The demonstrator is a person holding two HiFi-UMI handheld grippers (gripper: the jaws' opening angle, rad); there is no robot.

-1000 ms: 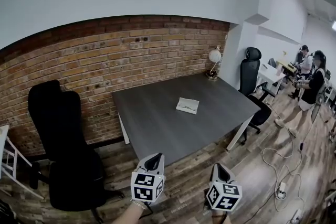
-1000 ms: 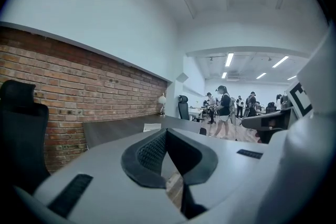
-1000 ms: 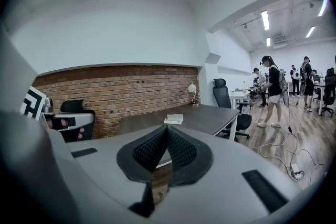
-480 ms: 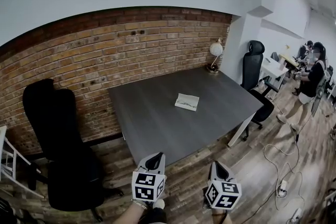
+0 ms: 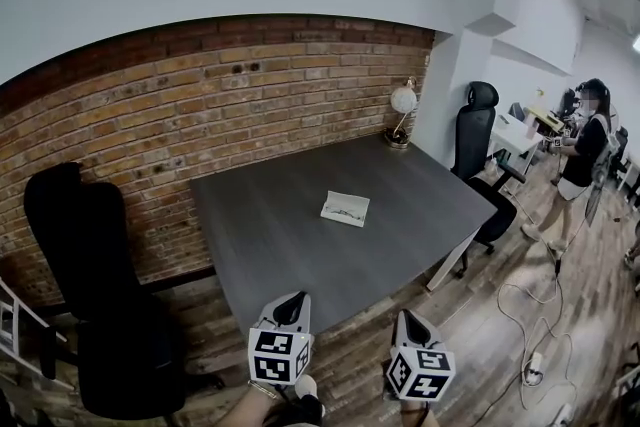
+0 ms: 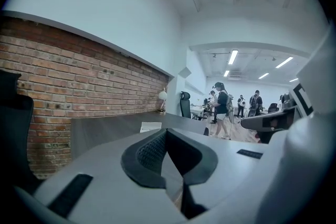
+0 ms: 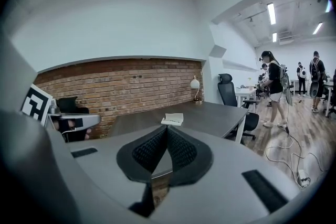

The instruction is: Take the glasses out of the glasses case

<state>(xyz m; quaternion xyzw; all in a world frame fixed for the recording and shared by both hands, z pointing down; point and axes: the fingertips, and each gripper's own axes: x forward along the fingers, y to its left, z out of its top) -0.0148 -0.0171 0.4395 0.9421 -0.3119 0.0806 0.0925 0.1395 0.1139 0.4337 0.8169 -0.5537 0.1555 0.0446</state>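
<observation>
Lying flat near the middle of the dark grey table point(image 5: 270, 245), the white rectangular glasses case point(image 5: 345, 208) is well apart from both grippers. The table top has a matte wood grain and square corners. The left gripper point(image 5: 291, 299) and the right gripper point(image 5: 404, 317) hang low in front of the table's near edge. Each has its black mesh-textured pads point(image 7: 181, 150) pressed together with nothing between them. Behind the table stands a rough red brick wall point(image 5: 200, 105). A lamp point(image 5: 403, 100) with a round white shade is at the far corner. A black padded office chair point(image 5: 90, 255) stands at the left on the wooden plank floor point(image 5: 480, 315).
</observation>
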